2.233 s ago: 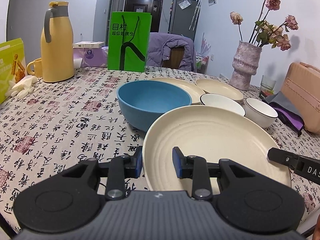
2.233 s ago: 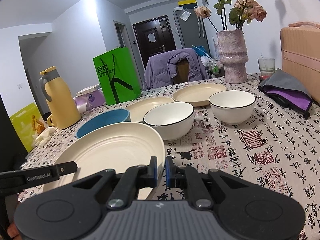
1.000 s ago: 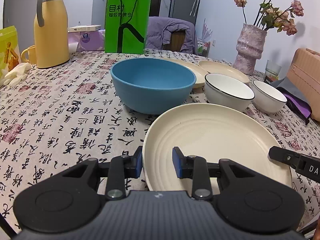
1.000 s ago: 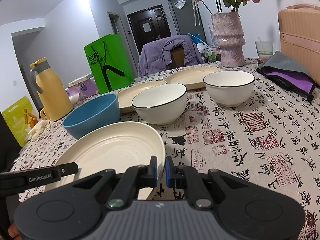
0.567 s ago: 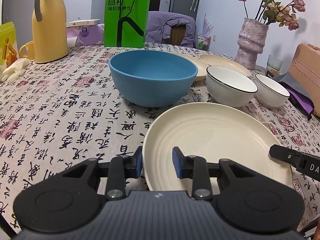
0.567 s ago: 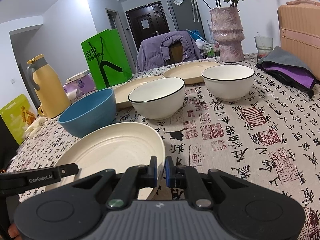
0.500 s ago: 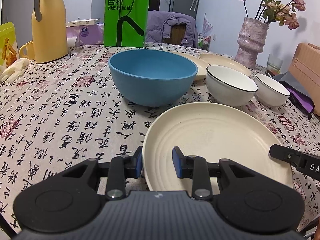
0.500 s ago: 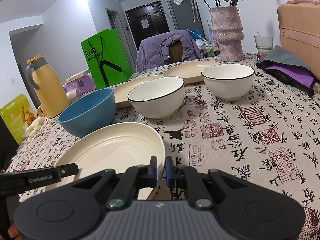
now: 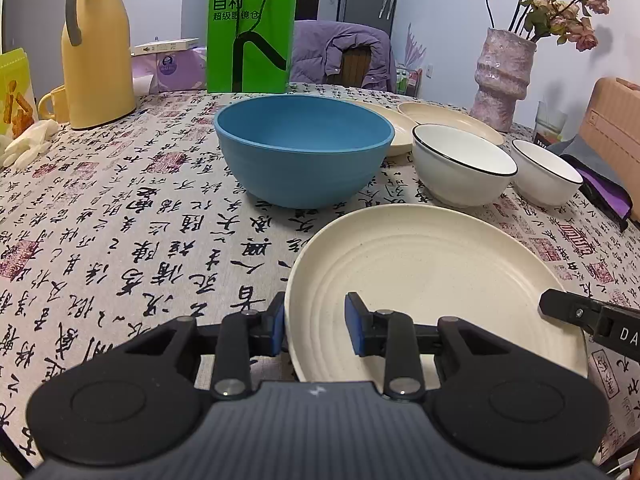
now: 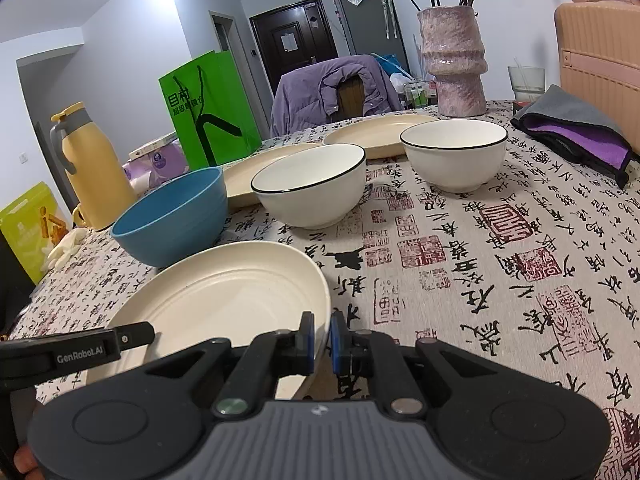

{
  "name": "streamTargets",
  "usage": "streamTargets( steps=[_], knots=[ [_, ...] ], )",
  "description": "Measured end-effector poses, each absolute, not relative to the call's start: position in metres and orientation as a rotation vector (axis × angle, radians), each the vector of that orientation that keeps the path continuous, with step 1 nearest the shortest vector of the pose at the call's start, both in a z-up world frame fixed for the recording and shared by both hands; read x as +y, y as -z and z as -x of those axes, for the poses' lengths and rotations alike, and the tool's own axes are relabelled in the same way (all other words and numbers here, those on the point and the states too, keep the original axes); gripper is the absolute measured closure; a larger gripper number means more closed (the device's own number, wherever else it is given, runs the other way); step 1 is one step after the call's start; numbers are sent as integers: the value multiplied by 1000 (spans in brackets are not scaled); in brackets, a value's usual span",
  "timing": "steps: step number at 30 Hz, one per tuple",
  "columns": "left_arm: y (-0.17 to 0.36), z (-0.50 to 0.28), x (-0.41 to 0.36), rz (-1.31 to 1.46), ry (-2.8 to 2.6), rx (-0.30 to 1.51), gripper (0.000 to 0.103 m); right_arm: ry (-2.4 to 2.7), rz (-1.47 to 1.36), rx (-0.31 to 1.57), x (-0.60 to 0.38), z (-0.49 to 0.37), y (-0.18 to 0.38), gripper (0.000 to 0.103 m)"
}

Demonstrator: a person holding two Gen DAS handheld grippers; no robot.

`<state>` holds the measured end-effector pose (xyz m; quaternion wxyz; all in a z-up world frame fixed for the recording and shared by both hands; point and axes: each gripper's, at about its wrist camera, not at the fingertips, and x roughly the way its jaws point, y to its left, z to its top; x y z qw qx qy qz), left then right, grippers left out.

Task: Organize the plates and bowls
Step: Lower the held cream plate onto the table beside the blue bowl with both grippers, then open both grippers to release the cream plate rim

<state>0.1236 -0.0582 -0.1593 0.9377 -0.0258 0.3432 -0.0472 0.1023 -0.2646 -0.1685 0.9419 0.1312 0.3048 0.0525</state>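
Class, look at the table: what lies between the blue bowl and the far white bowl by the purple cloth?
The nearer white bowl stands between the blue bowl and the far white bowl, clearest in the right wrist view.

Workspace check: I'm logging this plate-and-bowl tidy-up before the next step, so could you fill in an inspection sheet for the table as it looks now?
Surface: table under a calligraphy-print tablecloth.
Job's things: near cream plate at the front edge; blue bowl behind it; two white bowls; two more cream plates further back.
Clutter: yellow jug, green bag, pink vase, purple-lined cloth, white glove, glass.
Grippers: left gripper straddles the near plate's left rim, one pad outside and one inside, a gap showing at the inner pad; right gripper shut on its right rim.
Cables: nothing seen.
Surroundings: chair with purple jacket, dark door, fridge.
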Motion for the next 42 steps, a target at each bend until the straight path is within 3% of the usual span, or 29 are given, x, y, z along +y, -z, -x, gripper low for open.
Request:
streamTargets(
  steps=[14, 19, 25, 27, 33, 38, 42],
  knots=[
    [158, -124, -55, 70, 108, 702, 70, -120, -302, 630, -268, -102, 169, 91],
    [154, -121, -53, 69, 105, 678, 60, -125, -306, 612, -269, -100, 165, 90],
    [148, -117, -49, 67, 94, 646, 38, -146, -313, 589, -269, -96, 162, 77],
    [146, -115, -49, 55, 82, 631, 34, -152, -316, 581, -269, -95, 160, 63],
    [140, -112, -43, 54, 71, 602, 21, -170, -307, 559, -266, -91, 156, 42],
    [137, -108, -41, 56, 74, 585, 14, -183, -305, 542, -265, -89, 153, 37],
    [133, -104, -39, 63, 84, 557, 1, -185, -304, 531, -265, -87, 152, 23]
  ],
)
